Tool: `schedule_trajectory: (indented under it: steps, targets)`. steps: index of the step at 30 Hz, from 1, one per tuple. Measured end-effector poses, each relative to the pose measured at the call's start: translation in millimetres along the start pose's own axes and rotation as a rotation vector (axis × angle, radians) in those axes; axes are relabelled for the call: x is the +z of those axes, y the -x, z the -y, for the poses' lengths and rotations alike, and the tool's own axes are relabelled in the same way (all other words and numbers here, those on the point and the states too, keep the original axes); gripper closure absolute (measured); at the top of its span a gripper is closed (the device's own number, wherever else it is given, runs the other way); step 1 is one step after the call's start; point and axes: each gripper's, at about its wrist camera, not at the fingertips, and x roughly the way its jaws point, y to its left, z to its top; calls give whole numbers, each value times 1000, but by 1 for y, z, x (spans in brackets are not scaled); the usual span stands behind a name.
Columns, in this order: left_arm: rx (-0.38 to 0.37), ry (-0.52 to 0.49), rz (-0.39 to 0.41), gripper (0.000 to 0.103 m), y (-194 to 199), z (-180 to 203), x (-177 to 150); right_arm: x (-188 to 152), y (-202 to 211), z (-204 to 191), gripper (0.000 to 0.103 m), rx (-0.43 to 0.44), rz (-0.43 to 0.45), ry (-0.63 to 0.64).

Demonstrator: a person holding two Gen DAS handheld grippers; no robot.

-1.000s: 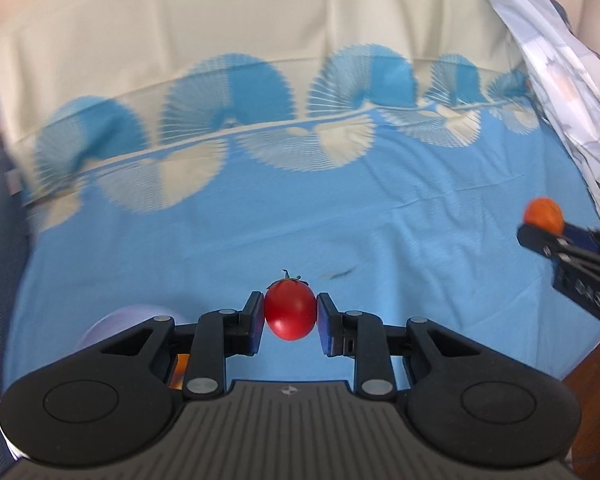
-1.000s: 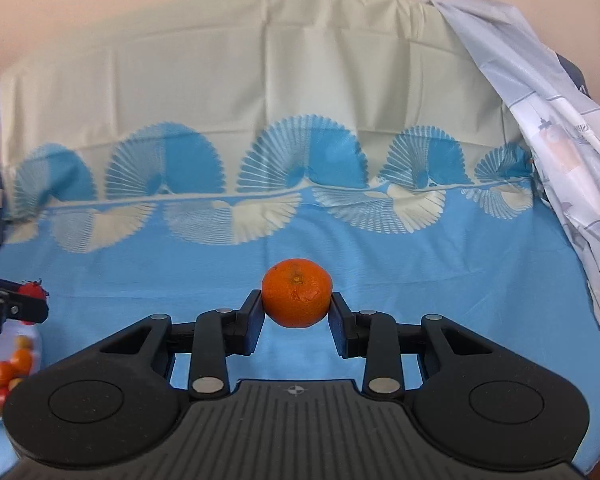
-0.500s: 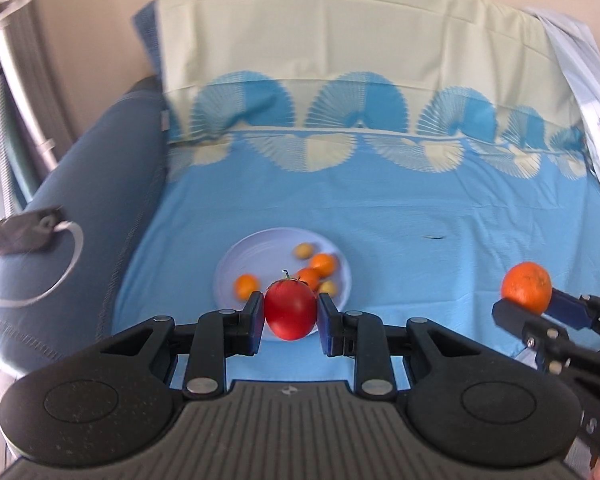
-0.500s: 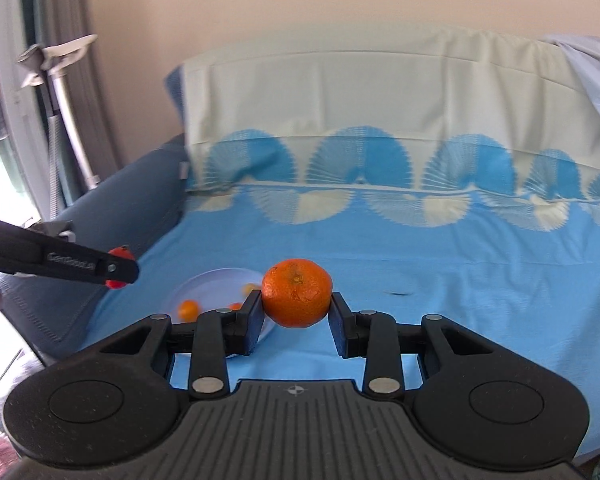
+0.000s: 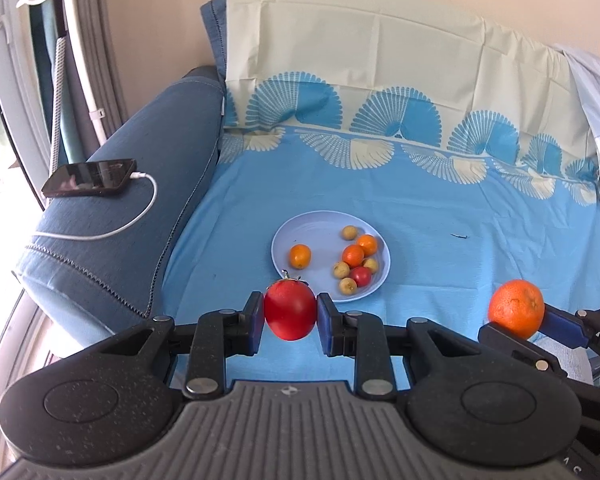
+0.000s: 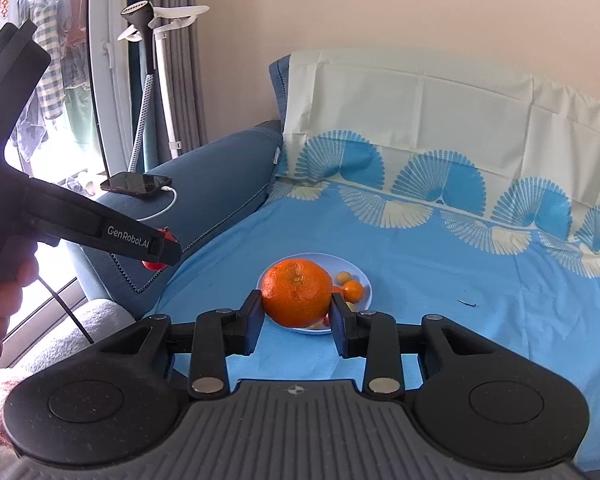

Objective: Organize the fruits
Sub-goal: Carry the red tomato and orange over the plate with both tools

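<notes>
Blue-and-cream bedsheet [image 5: 440, 208] with a fan pattern covers the sofa seat and runs up its back, and on it, near the middle of the left wrist view, sits a pale blue plate [image 5: 300, 232]. That plate already carries a scatter of small fruit: little oranges, a red one and a few yellowish ones, mostly toward its right half, so it reads as the collecting spot for the job.

Low in the centre of that frame, the left claw [image 5: 290, 316] is clamped on a tomato [image 5: 290, 314], pads pressing its two sides and the green stem pointing up, the fruit held clear of the sheet just short of the plate's near rim. At the right edge, the right claw [image 5: 518, 322] is closed on a mandarin [image 5: 516, 313]; in its own camera the mandarin [image 6: 297, 293] fills the space between the pads and hides most of the plate [image 6: 362, 276] behind it. Each fruit is gripped across its widest part, probably so that the round skin does not slip out.

On the blue sofa arm in the upper left lies a phone [image 5: 89, 178] with a white cable [image 5: 112, 232] plugged in, well apart from the plate. Both fruits look ready to be set down among the others.
</notes>
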Motion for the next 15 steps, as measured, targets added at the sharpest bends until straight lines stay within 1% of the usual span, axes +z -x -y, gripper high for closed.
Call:
schedule_trajectory:
  steps: [7,15]
  targets:
    - [-9,27,9,72,2,-7,0,2,1,-5,66,-10,-4,14]
    - [-13,31,2,72,-2,-9,-2,2,-4,-4,66,-6,-16,12]
